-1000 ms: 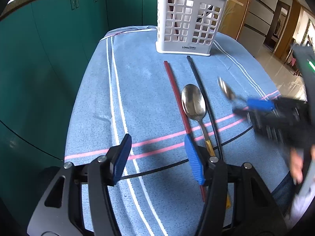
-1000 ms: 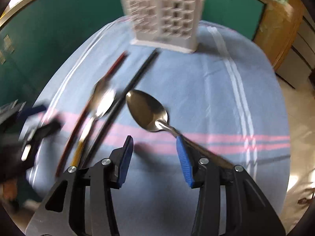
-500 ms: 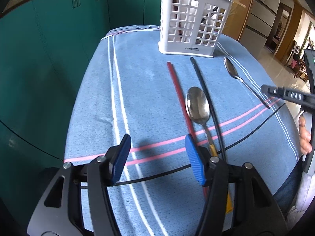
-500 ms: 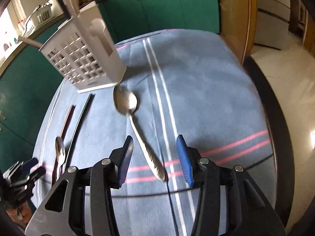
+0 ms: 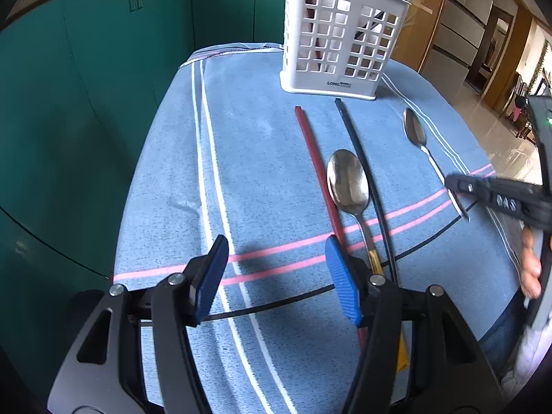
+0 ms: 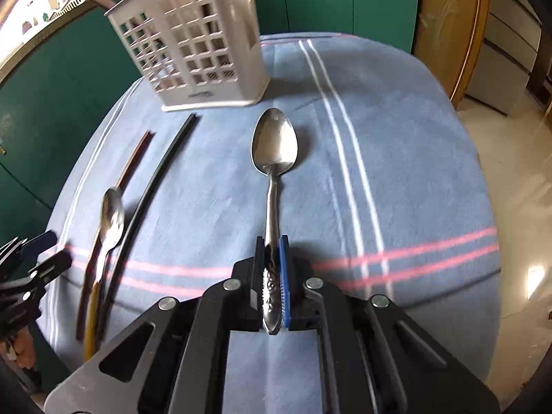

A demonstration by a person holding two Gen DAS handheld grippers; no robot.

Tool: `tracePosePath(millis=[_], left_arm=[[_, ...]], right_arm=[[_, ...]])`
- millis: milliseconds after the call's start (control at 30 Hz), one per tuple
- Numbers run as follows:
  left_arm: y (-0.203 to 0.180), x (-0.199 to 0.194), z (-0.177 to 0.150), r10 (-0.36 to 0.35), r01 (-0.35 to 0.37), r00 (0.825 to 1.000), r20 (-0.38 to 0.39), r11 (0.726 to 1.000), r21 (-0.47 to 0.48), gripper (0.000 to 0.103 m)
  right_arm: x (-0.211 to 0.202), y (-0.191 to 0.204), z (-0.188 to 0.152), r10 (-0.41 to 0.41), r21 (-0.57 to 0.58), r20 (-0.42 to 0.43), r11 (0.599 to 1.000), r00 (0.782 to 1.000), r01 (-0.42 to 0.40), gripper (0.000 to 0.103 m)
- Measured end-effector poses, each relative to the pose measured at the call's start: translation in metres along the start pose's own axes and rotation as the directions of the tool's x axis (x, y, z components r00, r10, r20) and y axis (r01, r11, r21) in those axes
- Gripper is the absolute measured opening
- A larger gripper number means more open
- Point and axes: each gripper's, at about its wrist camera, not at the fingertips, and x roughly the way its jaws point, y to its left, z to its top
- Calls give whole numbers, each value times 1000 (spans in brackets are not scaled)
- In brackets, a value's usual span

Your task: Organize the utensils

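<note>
Right gripper (image 6: 272,252) clamps a shiny, perhaps embossed spoon (image 6: 275,151); left gripper (image 5: 276,269) gapes. Bare cloth (image 6: 396,158) flanks it.

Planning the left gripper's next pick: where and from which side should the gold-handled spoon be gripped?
Grip the gold-handled spoon on its thin neck just behind the bowl, coming straight down with fingers across the handle. It lies flat, squeezed between the red chopstick and black chopstick, so a side approach would likely catch them. The open left gripper hovers over its handle end.
</note>
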Motion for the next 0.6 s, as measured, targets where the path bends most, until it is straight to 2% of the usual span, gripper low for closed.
tracePosePath(millis=[167, 233, 267, 300, 367, 433, 500, 567, 600], left_arm=[[-3, -3, 2, -9, 9, 1000, 17, 1000, 8, 59], [-4, -3, 7, -16, 16, 1000, 21, 1000, 11, 59], [-5, -2, 12, -27, 27, 999, 27, 1000, 15, 59], [-6, -3, 16, -39, 38, 999, 37, 999, 20, 59], [-10, -3, 27, -63, 60, 996, 68, 997, 44, 59], [-16, 4, 42, -104, 97, 992, 75, 991, 90, 57], [-21, 14, 53, -146, 138, 988, 53, 982, 130, 50], [-24, 27, 61, -180, 175, 984, 14, 972, 157, 42], [-25, 31, 63, -183, 180, 983, 5, 970, 164, 41]], right_arm=[[-14, 24, -32, 35, 17, -37, 999, 999, -34, 9], [-19, 33, -36, 58, -7, -23, 998, 998, -58, 18], [-24, 36, -34, 60, -23, 8, 998, 998, -59, 27], [-27, 35, -27, 48, -34, 43, 998, 998, -47, 31], [-28, 28, -12, 26, -23, 85, 999, 996, -24, 31], [-24, 17, 6, 42, -7, 115, 999, 992, -42, 31], [-19, 6, 15, 90, -8, 128, 996, 988, -90, 31], [-10, 2, 27, 109, -23, 127, 994, 986, -107, 31], [-6, 1, 32, 114, -38, 128, 993, 985, -110, 31]])
